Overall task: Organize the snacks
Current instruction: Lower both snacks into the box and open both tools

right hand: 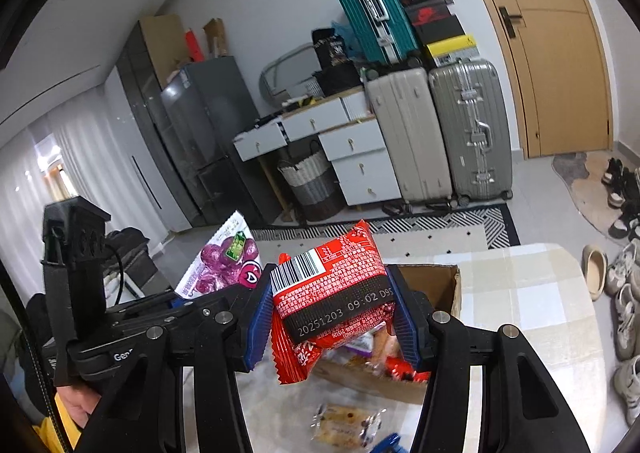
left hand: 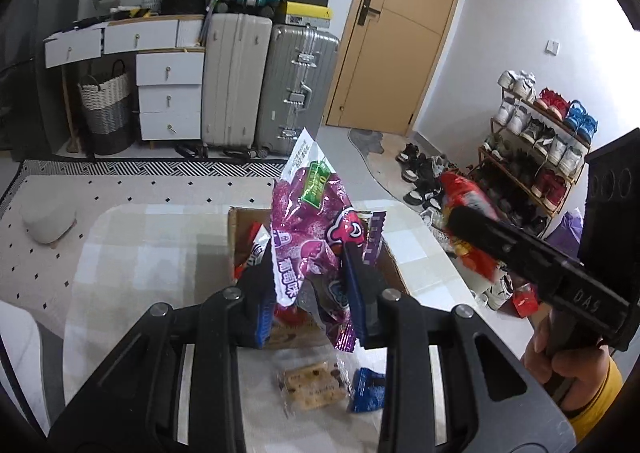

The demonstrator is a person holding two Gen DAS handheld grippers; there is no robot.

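My left gripper (left hand: 310,293) is shut on a purple grape-candy bag (left hand: 308,221), held upright above an open cardboard box (left hand: 236,229) that holds several snack packets. My right gripper (right hand: 332,317) is shut on a red snack packet (right hand: 332,289) with a barcode, held above the same box (right hand: 444,285). The red packet also shows at the right of the left wrist view (left hand: 468,213), and the purple bag at the left of the right wrist view (right hand: 224,257). A clear-wrapped biscuit (left hand: 312,389) and a blue packet (left hand: 366,389) lie on the table in front of the box.
The table (left hand: 140,253) has a pale checked cloth. Behind it stand white drawers (left hand: 168,93), a woven basket (left hand: 106,109) and suitcases (left hand: 296,89). A shoe rack (left hand: 536,149) and loose shoes are at the right, near a wooden door (left hand: 404,33).
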